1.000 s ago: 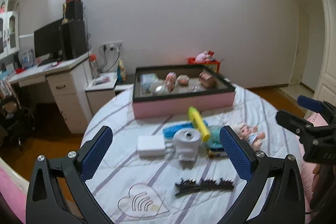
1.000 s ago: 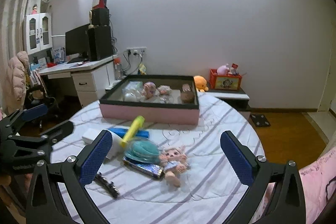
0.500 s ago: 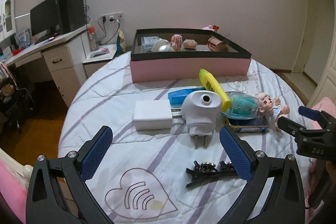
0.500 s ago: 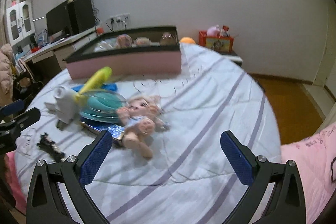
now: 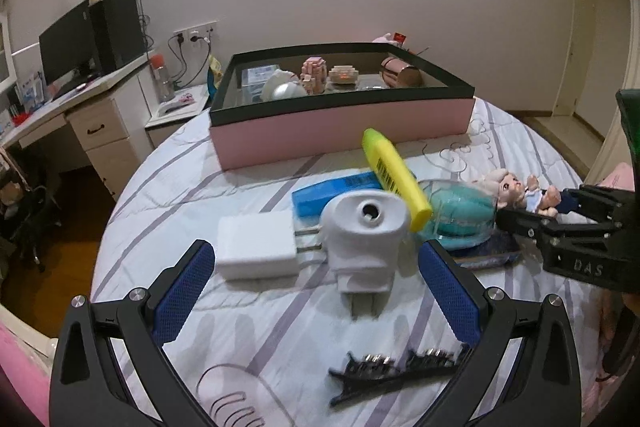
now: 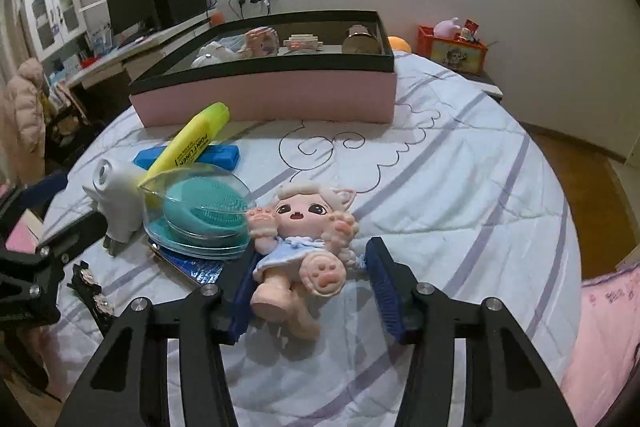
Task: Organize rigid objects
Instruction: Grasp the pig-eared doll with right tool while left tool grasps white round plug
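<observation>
A small doll (image 6: 304, 235) in a blue dress lies on the bed, its legs between the pads of my right gripper (image 6: 310, 287), whose jaws stand partly closed around it, not clearly touching. My left gripper (image 5: 316, 295) is open, with a white plug adapter (image 5: 366, 235) between its fingers. Beside the adapter lie a white charger (image 5: 258, 247), a blue case (image 5: 336, 191), a yellow highlighter (image 5: 396, 179), a teal brush in a clear dish (image 6: 204, 215) and a black hair clip (image 5: 392, 371). The pink box (image 5: 340, 123) holds several small objects.
The round bed (image 6: 460, 187) has a striped white cover. A desk with a monitor (image 5: 68, 47) and drawers stands at the left. A red toy box (image 6: 452, 49) sits on a low table at the back right. Wooden floor lies beyond the bed edge.
Both grippers have moved down and forward. My right gripper has narrowed around the doll's legs. My left gripper has come up to the white adapter, still open.
</observation>
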`<action>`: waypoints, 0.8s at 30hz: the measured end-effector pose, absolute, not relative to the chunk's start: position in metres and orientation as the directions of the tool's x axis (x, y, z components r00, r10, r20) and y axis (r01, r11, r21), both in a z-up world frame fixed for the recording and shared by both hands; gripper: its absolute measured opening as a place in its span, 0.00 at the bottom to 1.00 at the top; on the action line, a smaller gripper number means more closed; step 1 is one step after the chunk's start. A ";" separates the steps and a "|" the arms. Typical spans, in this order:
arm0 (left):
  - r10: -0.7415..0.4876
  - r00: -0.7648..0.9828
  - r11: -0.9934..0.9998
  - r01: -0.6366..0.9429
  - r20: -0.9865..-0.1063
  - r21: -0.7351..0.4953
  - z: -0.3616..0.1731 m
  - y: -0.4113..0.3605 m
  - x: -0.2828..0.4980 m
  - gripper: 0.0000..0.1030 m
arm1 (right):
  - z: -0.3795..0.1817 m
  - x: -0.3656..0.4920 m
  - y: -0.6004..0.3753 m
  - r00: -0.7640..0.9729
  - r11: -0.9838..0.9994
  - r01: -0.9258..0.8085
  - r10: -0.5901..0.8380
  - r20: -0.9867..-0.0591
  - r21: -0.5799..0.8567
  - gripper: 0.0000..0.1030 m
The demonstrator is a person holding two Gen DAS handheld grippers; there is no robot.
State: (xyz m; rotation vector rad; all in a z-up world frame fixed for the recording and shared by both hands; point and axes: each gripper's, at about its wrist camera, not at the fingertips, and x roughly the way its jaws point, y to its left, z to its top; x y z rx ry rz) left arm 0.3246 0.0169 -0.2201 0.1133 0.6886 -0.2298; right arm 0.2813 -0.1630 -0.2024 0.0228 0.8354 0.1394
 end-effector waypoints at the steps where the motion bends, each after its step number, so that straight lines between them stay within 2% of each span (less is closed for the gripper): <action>1: -0.166 0.748 0.970 0.241 -0.643 0.030 -0.220 0.015 0.327 1.00 | -0.202 0.280 -0.165 0.662 0.990 -0.118 0.140 -0.736 0.083 0.51; 8: -0.131 0.736 0.964 0.251 -0.664 0.088 -0.223 -0.002 0.338 0.99 | -0.204 0.273 -0.179 0.660 0.985 -0.120 0.170 -0.732 0.121 0.51; 11: -0.144 0.712 0.957 0.278 -0.687 0.088 -0.226 -0.010 0.344 0.81 | -0.205 0.274 -0.179 0.662 0.985 -0.122 0.174 -0.729 0.125 0.51; 12: -0.141 0.703 0.954 0.284 -0.697 0.094 -0.228 -0.013 0.346 0.72 | -0.205 0.275 -0.179 0.662 0.985 -0.122 0.174 -0.729 0.124 0.51; 14: -0.124 0.701 0.948 0.293 -0.702 0.125 -0.230 -0.019 0.348 0.66 | -0.206 0.275 -0.179 0.663 0.985 -0.122 0.174 -0.728 0.125 0.52; 15: -0.127 0.699 0.945 0.302 -0.704 0.128 -0.231 -0.021 0.348 0.58 | -0.206 0.275 -0.179 0.662 0.985 -0.122 0.173 -0.729 0.123 0.52; 16: -0.141 0.684 0.942 0.316 -0.715 0.116 -0.232 -0.023 0.351 0.54 | -0.206 0.275 -0.178 0.662 0.985 -0.122 0.172 -0.729 0.122 0.52; 24: -0.129 0.656 0.943 0.314 -0.744 0.113 -0.239 -0.027 0.361 0.55 | -0.207 0.280 -0.175 0.660 0.987 -0.121 0.161 -0.734 0.108 0.54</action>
